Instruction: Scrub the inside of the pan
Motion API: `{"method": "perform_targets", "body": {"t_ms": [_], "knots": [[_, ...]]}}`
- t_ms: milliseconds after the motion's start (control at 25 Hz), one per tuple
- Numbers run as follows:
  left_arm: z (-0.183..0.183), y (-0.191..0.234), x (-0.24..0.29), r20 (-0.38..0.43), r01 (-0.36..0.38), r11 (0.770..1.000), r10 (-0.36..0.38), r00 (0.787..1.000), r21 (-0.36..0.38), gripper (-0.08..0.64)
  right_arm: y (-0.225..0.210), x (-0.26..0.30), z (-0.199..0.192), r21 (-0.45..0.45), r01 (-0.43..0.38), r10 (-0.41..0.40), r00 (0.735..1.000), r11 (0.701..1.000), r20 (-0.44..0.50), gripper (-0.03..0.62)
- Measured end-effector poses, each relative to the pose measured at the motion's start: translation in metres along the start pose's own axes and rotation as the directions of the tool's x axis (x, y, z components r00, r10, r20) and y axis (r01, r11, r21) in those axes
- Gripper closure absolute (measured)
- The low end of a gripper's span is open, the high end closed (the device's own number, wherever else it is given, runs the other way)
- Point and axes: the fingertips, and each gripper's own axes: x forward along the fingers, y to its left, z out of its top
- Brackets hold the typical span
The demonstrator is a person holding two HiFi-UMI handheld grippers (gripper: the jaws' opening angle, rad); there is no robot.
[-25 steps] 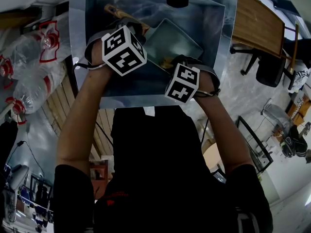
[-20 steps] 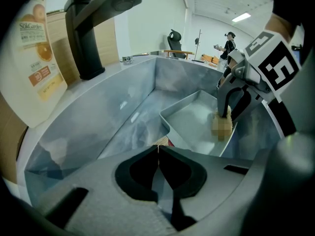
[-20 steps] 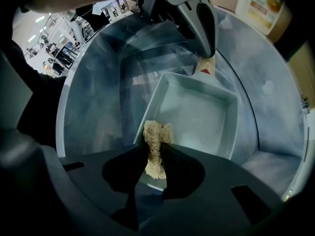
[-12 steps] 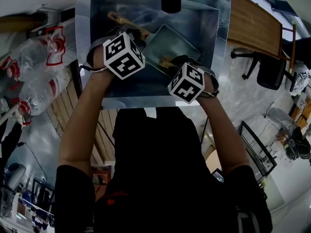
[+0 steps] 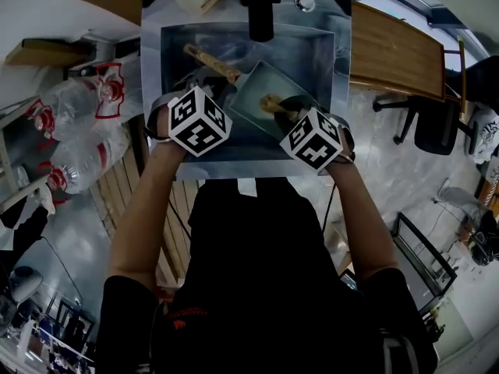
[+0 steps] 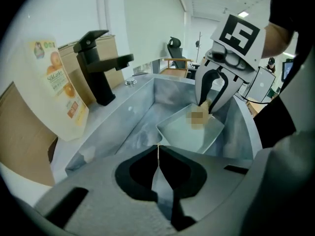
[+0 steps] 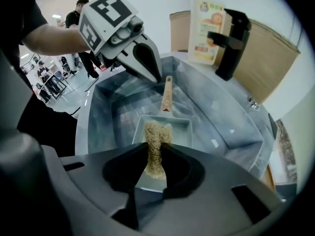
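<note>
A rectangular metal pan (image 5: 261, 84) with a wooden handle (image 5: 210, 62) lies tilted in the steel sink (image 5: 156, 92). My left gripper (image 5: 207, 96) is shut on that handle; between its jaws (image 6: 158, 149) only a thin tan sliver shows. From the right gripper view the left gripper (image 7: 156, 77) sits at the handle's (image 7: 166, 95) far end. My right gripper (image 7: 156, 149) is shut on a tan fibrous scrub pad (image 7: 156, 139), which hangs over the pan's (image 7: 179, 127) inside. In the left gripper view, the right gripper (image 6: 211, 104) holds the pad above the pan (image 6: 187, 134).
A black faucet (image 5: 260, 6) stands at the sink's far rim, with a soap bottle (image 7: 206, 28) and a cardboard box (image 7: 179, 28) beside it. Large water bottles (image 5: 70, 92) lie on the floor to the left. A wooden desk (image 5: 394, 49) and office chair (image 5: 433, 123) are at the right.
The head view has shifted, so the sink sits lower in frame. Both grippers keep their holds. The right gripper with the pad has drifted slightly right across the pan.
</note>
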Motion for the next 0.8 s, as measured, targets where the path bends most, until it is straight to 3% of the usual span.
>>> {"method": "perform_targets", "body": {"t_ms": [320, 800], "knots": [[0.013, -0.017, -0.048, 0.058, -0.042, 0.999, 0.042, 0.997, -0.005, 0.535, -0.012, -0.054, 0.010, 0.052, 0.088, -0.095, 0.985, 0.995, 0.145, 0.502], [0.047, -0.034, -0.113, 0.215, -0.141, 0.990, 0.134, 0.967, 0.019, 0.535, -0.014, -0.118, 0.020, 0.165, 0.181, -0.227, 0.920, 0.969, 0.320, 0.502]]}}
